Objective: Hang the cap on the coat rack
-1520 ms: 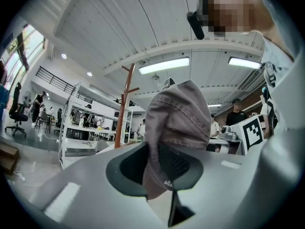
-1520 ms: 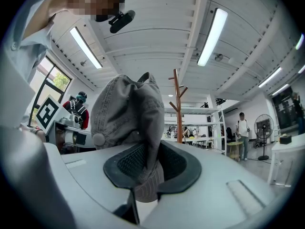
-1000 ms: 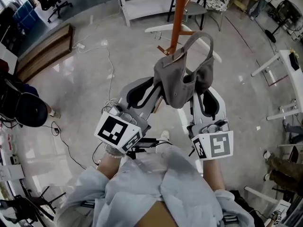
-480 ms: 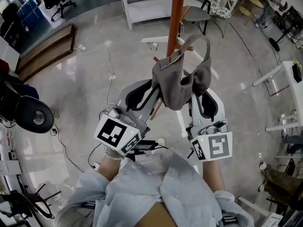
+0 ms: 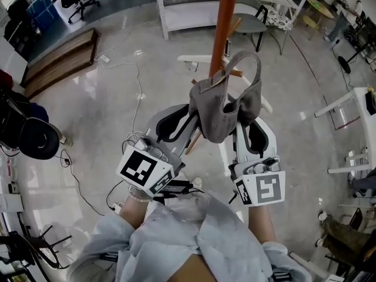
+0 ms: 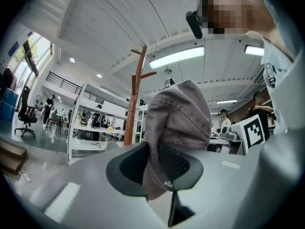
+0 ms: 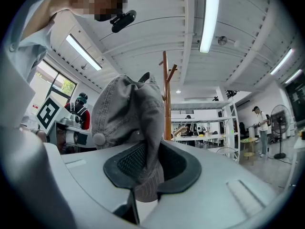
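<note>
A grey cap (image 5: 223, 101) hangs between my two grippers, held up high in front of the orange-brown coat rack (image 5: 223, 25). My left gripper (image 5: 189, 115) is shut on the cap's left edge; in the left gripper view the fabric (image 6: 176, 123) is pinched between the black pads. My right gripper (image 5: 245, 117) is shut on the cap's right side, with the cloth (image 7: 143, 128) clamped in its jaws. The rack's pole and pegs (image 6: 136, 89) stand just beyond the cap, seen also as the rack (image 7: 167, 94) in the right gripper view. A rack peg (image 5: 235, 72) pokes out close behind the cap.
White rack base legs (image 5: 200, 60) spread on the shiny floor. A white shelf unit (image 5: 188, 7) and a chair (image 5: 258, 22) stand behind the rack. A wooden bench (image 5: 59, 60) lies at the left, cables (image 5: 132, 81) trail on the floor, white tables (image 5: 352, 104) at right.
Both grippers with the cap have come closer to the rack pole, which now sits directly behind the cap. The grip on the cap is unchanged.
</note>
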Demonstrator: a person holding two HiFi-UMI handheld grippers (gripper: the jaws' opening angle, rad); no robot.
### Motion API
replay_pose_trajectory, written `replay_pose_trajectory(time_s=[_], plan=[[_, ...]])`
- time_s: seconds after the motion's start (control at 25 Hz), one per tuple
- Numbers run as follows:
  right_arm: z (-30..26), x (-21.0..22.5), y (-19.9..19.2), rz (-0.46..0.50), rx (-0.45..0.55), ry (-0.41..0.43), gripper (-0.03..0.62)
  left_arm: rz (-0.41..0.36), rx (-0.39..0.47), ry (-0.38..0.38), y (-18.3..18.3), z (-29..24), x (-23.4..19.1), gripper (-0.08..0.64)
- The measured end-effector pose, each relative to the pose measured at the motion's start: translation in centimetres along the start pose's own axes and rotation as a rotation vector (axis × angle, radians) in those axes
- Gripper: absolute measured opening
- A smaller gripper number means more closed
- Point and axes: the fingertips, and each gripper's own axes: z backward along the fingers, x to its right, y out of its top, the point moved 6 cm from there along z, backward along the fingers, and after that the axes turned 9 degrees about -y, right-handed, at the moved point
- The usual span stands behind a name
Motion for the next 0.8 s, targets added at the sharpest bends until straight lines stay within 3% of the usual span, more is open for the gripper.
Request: replay_pose_trajectory(time_s=[0.8], plan=[[-3.7, -0.6, 1.2, 0.035, 0.009, -0.042, 0.08, 0.008, 0.027, -0.039, 1.3, -1.3, -3.9, 0.077]])
